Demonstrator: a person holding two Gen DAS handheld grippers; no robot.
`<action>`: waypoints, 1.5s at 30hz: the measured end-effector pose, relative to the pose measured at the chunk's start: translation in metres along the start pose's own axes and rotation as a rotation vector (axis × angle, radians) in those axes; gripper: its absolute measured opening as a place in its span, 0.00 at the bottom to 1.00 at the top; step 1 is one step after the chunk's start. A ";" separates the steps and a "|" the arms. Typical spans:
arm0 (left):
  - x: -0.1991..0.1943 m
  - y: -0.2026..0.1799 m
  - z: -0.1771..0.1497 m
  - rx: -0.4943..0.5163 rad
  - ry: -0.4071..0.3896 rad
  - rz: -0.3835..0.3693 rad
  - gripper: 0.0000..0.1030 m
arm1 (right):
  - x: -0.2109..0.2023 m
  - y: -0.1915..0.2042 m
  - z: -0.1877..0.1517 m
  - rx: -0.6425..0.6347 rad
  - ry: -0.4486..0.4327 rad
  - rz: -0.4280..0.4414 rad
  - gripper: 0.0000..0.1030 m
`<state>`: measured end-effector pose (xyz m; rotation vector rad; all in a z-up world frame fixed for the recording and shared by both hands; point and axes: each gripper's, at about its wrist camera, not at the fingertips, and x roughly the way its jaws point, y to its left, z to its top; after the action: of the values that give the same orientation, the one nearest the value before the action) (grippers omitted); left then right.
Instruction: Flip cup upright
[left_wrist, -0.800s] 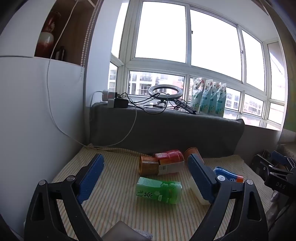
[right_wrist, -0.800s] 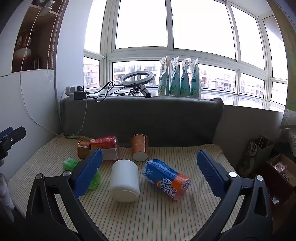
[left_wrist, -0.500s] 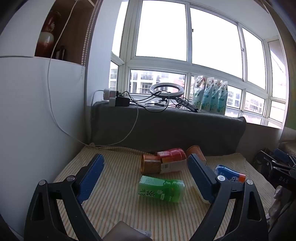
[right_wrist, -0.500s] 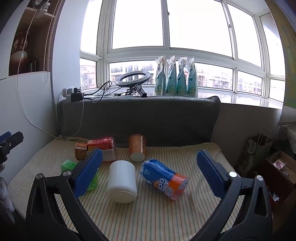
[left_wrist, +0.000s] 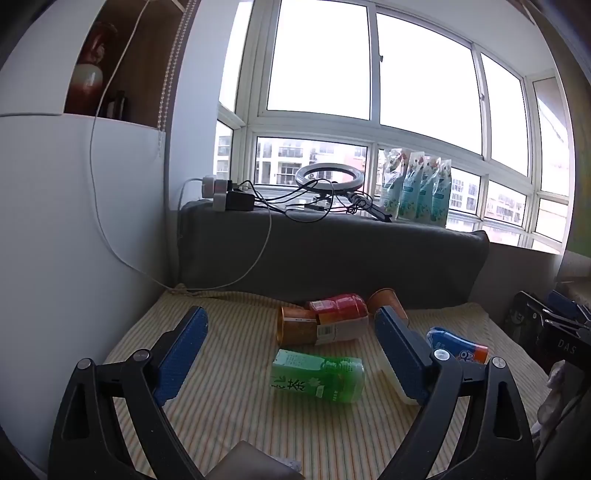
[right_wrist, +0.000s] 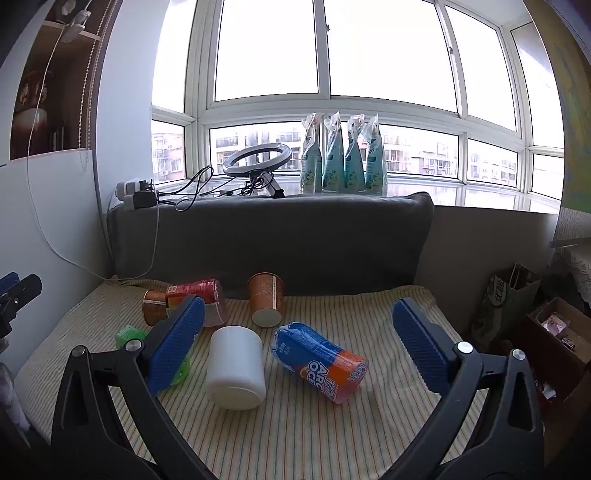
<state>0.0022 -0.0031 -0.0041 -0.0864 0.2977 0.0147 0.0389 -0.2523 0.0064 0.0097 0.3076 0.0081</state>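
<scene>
1. The white cup (right_wrist: 236, 367) lay on its side on the striped cloth (right_wrist: 295, 435), its flat closed end turned toward the right wrist camera, in the near middle of the spread.
2. In the left wrist view only a sliver of the white cup (left_wrist: 393, 380) showed, mostly hidden behind that gripper's right finger.
3. The right gripper (right_wrist: 297, 339) hung above the cloth with its blue-padded fingers spread wide and holding nothing; the white cup appeared between them, nearer the left pad (right_wrist: 177, 343).
4. The left gripper (left_wrist: 291, 358) was likewise wide apart and empty, framing the green tea bottle (left_wrist: 318, 376), which lay on its side.
5. Just right of the white cup lay a blue and orange bottle (right_wrist: 320, 360), tipped over, close to it but apart.
6. Behind the cup, an orange paper cup (right_wrist: 265, 299) lay with its pale base facing the camera, near the grey cushion (right_wrist: 273, 240).
7. To the left rear, a red-labelled cup (right_wrist: 199, 295) lay against a brown cup (right_wrist: 154, 306), both on their sides and touching.
8. On the sill behind the cushion stood a ring light (right_wrist: 256, 160), four teal pouches (right_wrist: 343, 158) in a row, and a tangle of chargers and cables (right_wrist: 147, 194).
</scene>
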 end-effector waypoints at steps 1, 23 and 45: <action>0.000 0.000 0.000 0.001 0.000 0.000 0.89 | 0.000 0.000 0.000 0.001 0.000 0.000 1.00; -0.001 -0.001 0.000 -0.009 0.006 -0.003 0.89 | 0.001 0.000 -0.002 0.003 -0.001 0.002 1.00; -0.003 -0.001 0.002 -0.015 0.006 -0.008 0.89 | 0.001 0.000 -0.003 0.005 0.002 0.003 1.00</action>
<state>-0.0004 -0.0038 -0.0016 -0.1029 0.3028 0.0092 0.0388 -0.2522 0.0037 0.0148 0.3099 0.0105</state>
